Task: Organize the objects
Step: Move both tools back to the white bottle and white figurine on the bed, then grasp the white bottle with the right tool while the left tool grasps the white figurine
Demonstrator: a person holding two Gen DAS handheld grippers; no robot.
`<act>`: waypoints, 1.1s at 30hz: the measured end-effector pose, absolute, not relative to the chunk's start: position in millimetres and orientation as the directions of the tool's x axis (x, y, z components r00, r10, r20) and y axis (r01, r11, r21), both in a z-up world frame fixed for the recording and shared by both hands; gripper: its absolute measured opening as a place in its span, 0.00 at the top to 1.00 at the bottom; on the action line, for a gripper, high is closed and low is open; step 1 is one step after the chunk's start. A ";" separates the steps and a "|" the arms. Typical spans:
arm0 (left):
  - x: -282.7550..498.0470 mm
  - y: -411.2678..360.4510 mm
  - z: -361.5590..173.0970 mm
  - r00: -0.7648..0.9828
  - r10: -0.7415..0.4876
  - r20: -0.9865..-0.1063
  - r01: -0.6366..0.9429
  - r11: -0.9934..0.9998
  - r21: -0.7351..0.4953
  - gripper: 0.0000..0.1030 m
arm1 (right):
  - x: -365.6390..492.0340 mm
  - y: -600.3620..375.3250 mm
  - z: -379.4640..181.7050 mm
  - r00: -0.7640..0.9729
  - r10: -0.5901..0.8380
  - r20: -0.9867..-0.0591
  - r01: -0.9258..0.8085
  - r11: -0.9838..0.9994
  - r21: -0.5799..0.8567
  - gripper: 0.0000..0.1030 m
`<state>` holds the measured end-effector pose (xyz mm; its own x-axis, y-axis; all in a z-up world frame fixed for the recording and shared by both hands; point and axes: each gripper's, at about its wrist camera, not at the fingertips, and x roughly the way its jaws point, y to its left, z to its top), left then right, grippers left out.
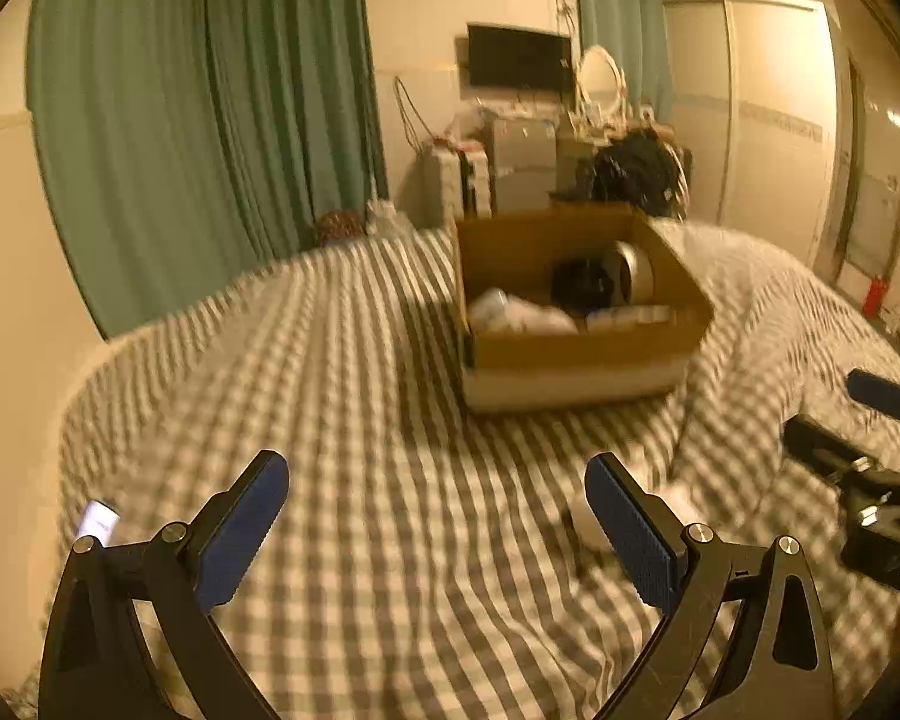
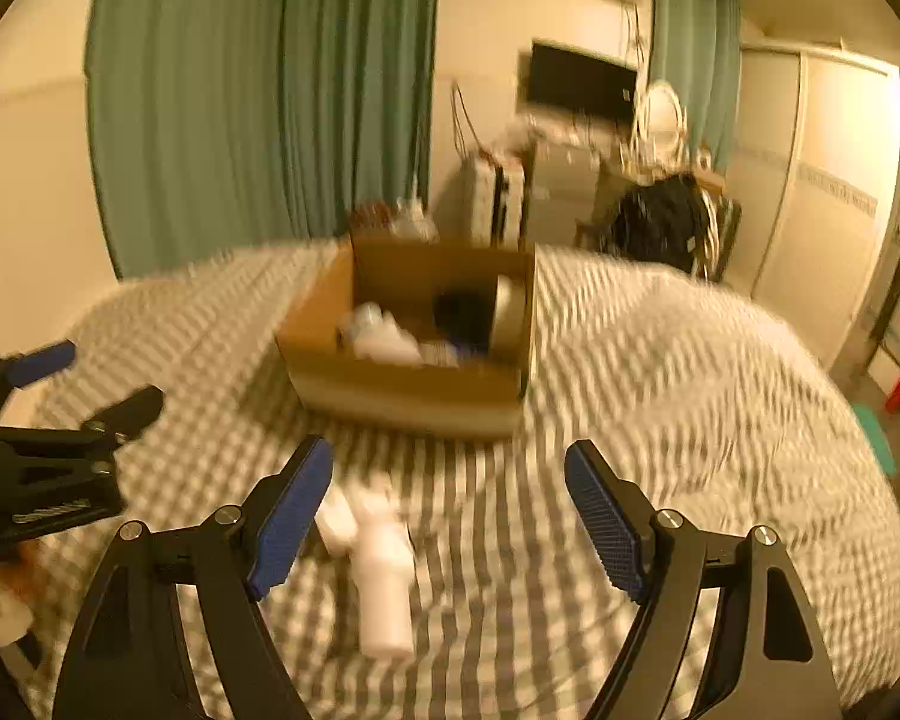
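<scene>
An open cardboard box (image 1: 576, 354) stands on the checked bedcover and also shows in the right wrist view (image 2: 390, 390). Inside it are a white crumpled item (image 1: 522, 312), a black object (image 1: 582, 282) and a round silver object (image 1: 633, 273). A white bottle (image 2: 384, 576) lies on the bedcover between my right gripper's fingers, with a smaller white item (image 2: 336, 522) beside it. My right gripper (image 2: 450, 516) is open and empty above them. My left gripper (image 1: 438, 528) is open and empty over bare bedcover. A small white object (image 1: 96, 522) lies at its left.
The bed (image 1: 342, 420) fills the foreground in grey and white checks. Green curtains (image 1: 198, 108) hang behind it. A dresser with a mirror (image 1: 600, 78), a wall TV (image 1: 519, 57) and a dark pile (image 1: 636, 168) stand beyond the box. A wardrobe (image 1: 774, 114) is at the right.
</scene>
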<state>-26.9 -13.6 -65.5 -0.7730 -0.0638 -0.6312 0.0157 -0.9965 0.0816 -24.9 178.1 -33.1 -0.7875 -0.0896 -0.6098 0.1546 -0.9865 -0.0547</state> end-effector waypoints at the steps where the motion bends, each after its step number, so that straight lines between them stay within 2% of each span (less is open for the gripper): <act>1: -29.4 -12.5 -75.5 -0.758 -0.054 -0.651 0.003 -0.997 0.079 0.01 | -27.2 177.3 -47.5 -0.769 -0.087 -0.633 0.158 -0.986 -0.057 0.23; 7: -42.6 -8.7 -114.6 -0.707 -0.078 -0.702 -0.015 -0.992 0.125 0.01 | -42.2 166.1 -111.5 -0.676 -0.076 -0.733 0.205 -0.975 -0.088 0.23; 12: -49.3 -12.7 -127.1 -0.679 -0.076 -0.731 -0.009 -0.994 0.112 0.01 | -52.6 159.9 -134.2 -0.610 -0.095 -0.787 0.243 -0.967 -0.071 0.25; 16: -52.5 -13.7 -131.0 -0.671 -0.082 -0.737 0.002 -0.994 0.109 0.01 | -62.5 155.0 -153.2 -0.543 -0.128 -0.830 0.268 -0.963 -0.027 0.41; 19: -54.4 -15.2 -132.2 -0.670 -0.080 -0.738 0.003 -0.994 0.105 0.01 | -71.4 147.4 -172.5 -0.478 -0.126 -0.870 0.291 -0.956 -0.022 0.58; 24: -55.8 -16.9 -133.9 -0.669 -0.072 -0.739 0.013 -0.996 0.085 0.01 | -65.1 145.9 -168.1 -0.502 -0.121 -0.856 0.294 -0.955 -0.037 0.59; 33: -66.7 21.7 -141.4 -0.645 -0.017 -0.764 -0.059 -0.996 0.072 0.01 | -58.0 180.4 -118.1 -0.615 -0.156 -0.773 0.214 -0.976 0.026 0.59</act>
<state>-66.7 21.7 -141.4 -0.6452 -0.0168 -0.7638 -0.0591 -0.9957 0.0719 -58.0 180.4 -118.1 -0.6150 -0.1555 -0.7731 0.2144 -0.9764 0.0258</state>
